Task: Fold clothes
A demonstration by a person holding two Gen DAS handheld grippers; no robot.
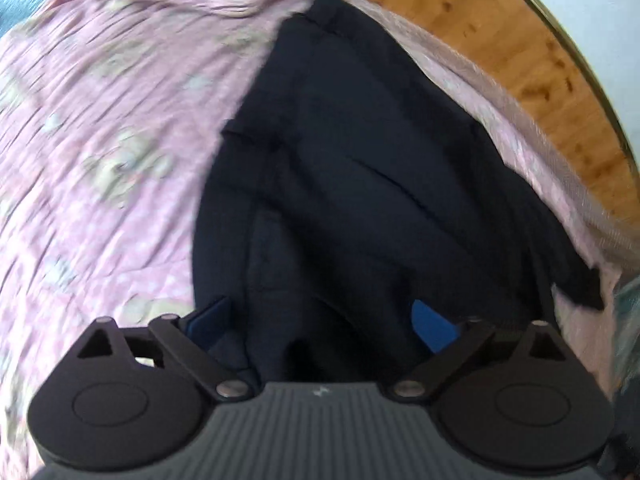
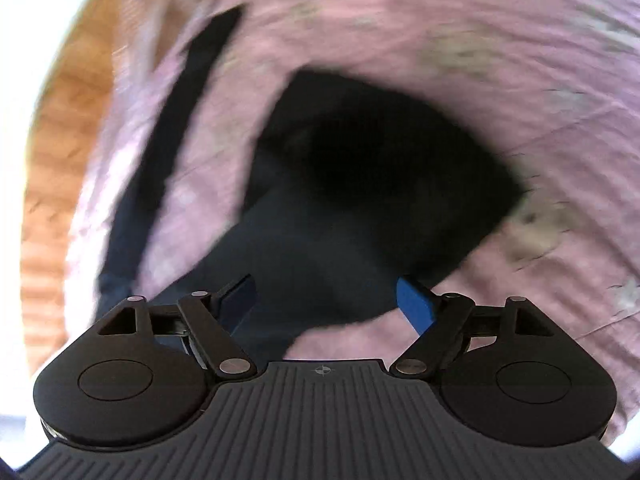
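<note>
Both tools spread wide: left tool [image 1: 324, 316], right tool [image 2: 326, 298]; dark garment [image 1: 360, 168] on pink bedsheet [image 1: 112, 128].

- The dark navy garment [image 1: 360, 168] fills the middle ahead of the left gripper [image 1: 324, 320]; its cloth lies between the spread blue fingers [image 1: 434, 326].
- Left of the garment, the pink floral bedsheet [image 1: 112, 120] lies bare, only wrinkled.
- To the right, the bed ends near the garment; wooden floor [image 1: 520, 48] lies beyond.
- Ahead of the right gripper [image 2: 326, 300], dark folds sit between its parted fingers [image 2: 414, 304]; a dark strap [image 2: 176, 120] crosses the sheet on its left. This view is blurred.
</note>
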